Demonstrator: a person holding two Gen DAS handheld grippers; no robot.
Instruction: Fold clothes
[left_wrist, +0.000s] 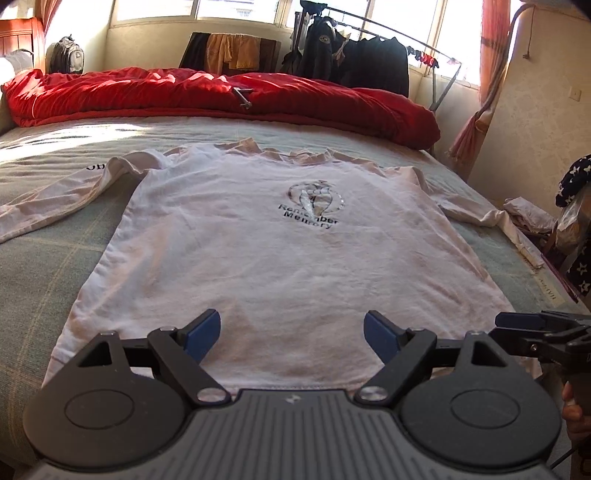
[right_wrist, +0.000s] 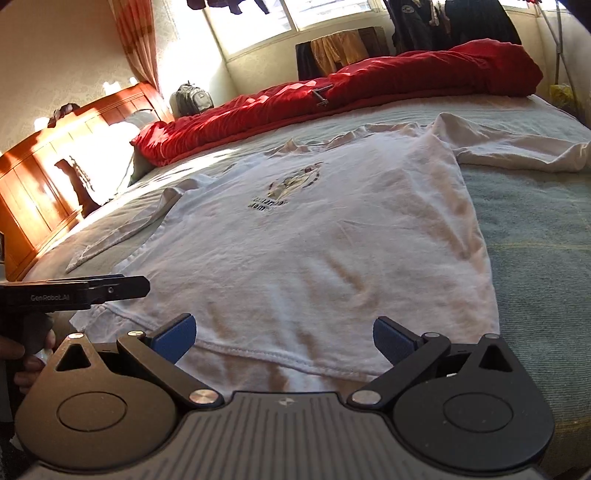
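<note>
A white long-sleeved shirt (left_wrist: 280, 243) with a black chest print lies flat, face up, on the bed, its hem toward me and both sleeves spread sideways. My left gripper (left_wrist: 291, 334) hovers open just above the hem, nothing between its blue pads. In the right wrist view the same shirt (right_wrist: 314, 251) fills the middle, and my right gripper (right_wrist: 284, 338) stands open over the hem's near edge, holding nothing. Each gripper shows in the other's view: the right one (left_wrist: 532, 328) at the shirt's right hem corner, the left one (right_wrist: 92, 291) at the left corner.
A crumpled red quilt (left_wrist: 221, 96) lies along the far side of the bed, on a pale green sheet (left_wrist: 44, 280). A wooden headboard (right_wrist: 44, 184) and pillows are at the left. A rack of dark clothes (left_wrist: 354, 59) stands by the windows. Star-patterned fabric (left_wrist: 576, 177) sits off the bed's right edge.
</note>
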